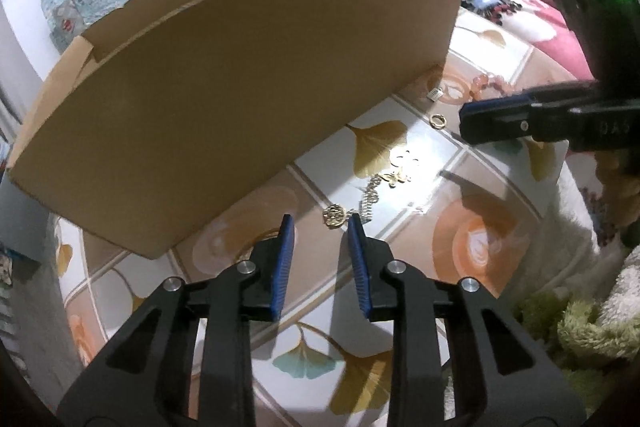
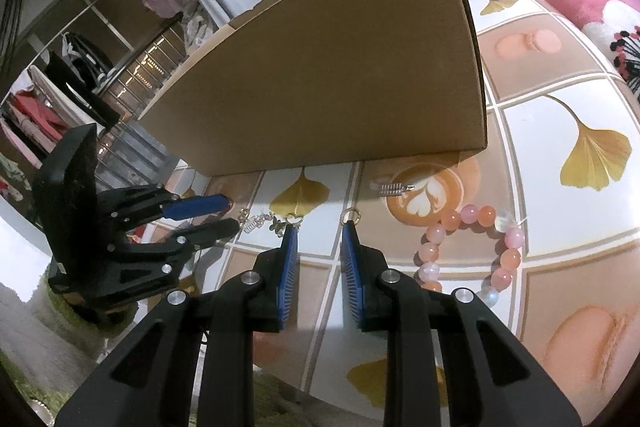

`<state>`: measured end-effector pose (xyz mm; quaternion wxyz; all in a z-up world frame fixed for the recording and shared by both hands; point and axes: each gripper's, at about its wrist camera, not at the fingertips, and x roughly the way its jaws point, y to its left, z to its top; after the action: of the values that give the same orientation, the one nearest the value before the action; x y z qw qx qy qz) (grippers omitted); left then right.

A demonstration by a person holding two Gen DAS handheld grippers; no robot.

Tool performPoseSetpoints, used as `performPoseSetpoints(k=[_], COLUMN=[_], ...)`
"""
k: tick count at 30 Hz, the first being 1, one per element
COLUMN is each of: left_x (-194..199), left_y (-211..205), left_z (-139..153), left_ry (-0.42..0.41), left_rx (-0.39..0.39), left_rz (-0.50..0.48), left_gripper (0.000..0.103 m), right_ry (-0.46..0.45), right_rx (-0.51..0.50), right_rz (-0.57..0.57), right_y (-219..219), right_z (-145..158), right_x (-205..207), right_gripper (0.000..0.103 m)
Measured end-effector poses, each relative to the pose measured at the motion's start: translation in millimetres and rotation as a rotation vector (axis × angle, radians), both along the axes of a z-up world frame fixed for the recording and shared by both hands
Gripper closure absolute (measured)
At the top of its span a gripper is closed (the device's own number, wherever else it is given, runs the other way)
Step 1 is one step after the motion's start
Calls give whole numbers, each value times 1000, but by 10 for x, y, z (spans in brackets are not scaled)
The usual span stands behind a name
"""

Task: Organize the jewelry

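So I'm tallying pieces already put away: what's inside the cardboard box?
Only the cardboard box outer wall and a strip of bare inner wall near its rim show. Its floor is hidden in both views, so any jewelry inside cannot be seen.

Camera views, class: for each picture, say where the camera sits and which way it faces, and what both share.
Left wrist: on the left tongs, facing the cardboard box and gold chain; right tongs enter sideways.
Right wrist: on the right tongs, facing the box, gold ring and bead bracelet; left tongs at left.
Shared: box, chain, ring, bracelet, patterned cloth.
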<state>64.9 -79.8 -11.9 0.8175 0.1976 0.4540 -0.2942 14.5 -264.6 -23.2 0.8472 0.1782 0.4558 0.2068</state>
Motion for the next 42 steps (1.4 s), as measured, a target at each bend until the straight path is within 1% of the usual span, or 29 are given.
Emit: performPoseSetpoints(k=[3,5,8,12,14,19,24,29,34,38,42], left_x=[23,57,83,122,135,129,126,68,40,55,68], left_y=[-35,-35,-37,-47,-35,-44,-4,43,164,280,428], left_z=[-5,-8,-12,-11,-11,-11,12,190,357,310,196], left_ry=[4,23,46,68,73,61,58,16,-22,-9,24], left_rx=[-12,-32,-50,-55,-55,-48,-65,-95,-125,-128,-162], left_rz=[-12,-17,-29,-41,-39,-38,-23,-16,25,77,140], left_gripper=[78,84,89,90,93,93,93,93,93,93,93], right_ry=[0,2,4,5,3,-2,-4,-5,-14,-50,-91], right_rx=[1,1,2,4,5,5,1,1,0,-18,-55], right_rz=[-4,-7,-8,-8,-9,-14,-17,-21,-16,18,105], right_y=[-17,-28,-35,-39,-41,-46,-55,-65,-42,53,350], right_z=[3,3,-4,-6,-2,8,13,18,50,143,232], right_x=[3,8,16,21,19,4,-2,-3,-16,-47,-7], right_gripper=[79,79,79,80,80,80,79,80,80,79,80])
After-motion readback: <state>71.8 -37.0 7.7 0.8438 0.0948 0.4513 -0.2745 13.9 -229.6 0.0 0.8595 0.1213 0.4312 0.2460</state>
